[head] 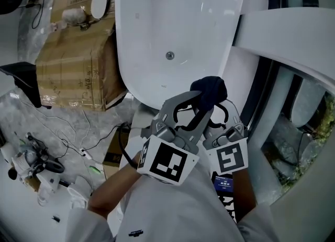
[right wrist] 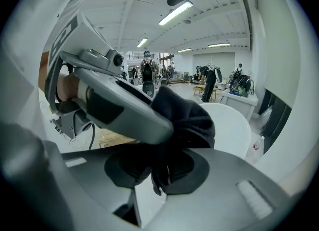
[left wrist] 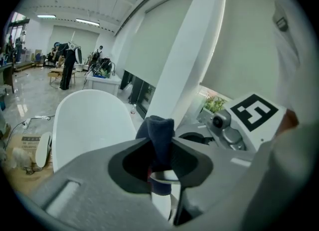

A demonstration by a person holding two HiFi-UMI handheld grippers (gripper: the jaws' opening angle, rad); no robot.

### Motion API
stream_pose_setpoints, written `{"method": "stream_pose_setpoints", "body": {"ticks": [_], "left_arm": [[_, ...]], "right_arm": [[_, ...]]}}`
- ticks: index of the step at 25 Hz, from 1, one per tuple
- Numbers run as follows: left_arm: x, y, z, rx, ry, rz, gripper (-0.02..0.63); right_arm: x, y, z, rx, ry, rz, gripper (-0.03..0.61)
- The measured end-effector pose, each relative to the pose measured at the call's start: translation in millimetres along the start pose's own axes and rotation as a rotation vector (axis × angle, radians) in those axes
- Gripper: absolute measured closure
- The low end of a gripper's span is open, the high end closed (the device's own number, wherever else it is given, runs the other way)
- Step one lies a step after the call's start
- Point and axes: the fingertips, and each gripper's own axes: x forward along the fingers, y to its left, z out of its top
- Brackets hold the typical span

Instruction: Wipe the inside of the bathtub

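Observation:
A white bathtub (head: 178, 16) with a round drain (head: 169, 55) lies below me in the head view. Over its near rim both grippers meet on one dark blue cloth (head: 209, 87). My left gripper (head: 201, 100) reaches in from the left, and its jaws are shut on the cloth (left wrist: 158, 130). Close beside it on the right, my right gripper (head: 222, 105) has the same cloth (right wrist: 189, 120) pinched between its jaws. The left gripper view shows the tub (left wrist: 89, 120) beyond the cloth. The tub (right wrist: 232, 125) also shows in the right gripper view.
A taped cardboard box (head: 78, 63) stands left of the tub. Cables and small gear (head: 47, 162) lie on the floor at lower left. A second white curved rim (head: 293, 26) and a dark window frame (head: 261, 84) are at the right. People stand far off in the hall (right wrist: 146, 73).

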Motion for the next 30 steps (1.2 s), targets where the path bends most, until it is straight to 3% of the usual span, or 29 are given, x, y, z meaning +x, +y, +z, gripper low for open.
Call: {"method": "stream_pose_setpoints", "body": {"ticks": [1,3,11,17,24,30], "left_arm": [[0.0,1.1,-0.3,-0.011,-0.003,0.001,0.531],[1.3,2.7,-1.3,-0.038,-0.007,-0.008,0.545],[16.6,14.5,-7.5,-0.019,-0.014,-0.004,0.552],[33.3,29.7,-14.5,-0.057,-0.039,0.044,0.552],[61.0,60.3,-34.4,-0.078,-0.036,0.100,0.552],[93.5,80.2,-54.5,-0.085,-0.015,0.137,0.552]], "right_arm": [[0.3,-0.3,-1.9,0.011,-0.003,0.005,0.477],[0.8,-1.7,-4.7,0.044,-0.015,0.011,0.472],[12.5,-28.6,-14.9,0.205,-0.105,-0.049,0.363],[19.1,-40.8,-44.9,0.180,-0.036,-0.036,0.334],[22.8,-60.6,-77.3,0.271,-0.016,-0.075,0.315],[23.4,-82.6,-106.7,0.336,-0.008,-0.122,0.519]]}}
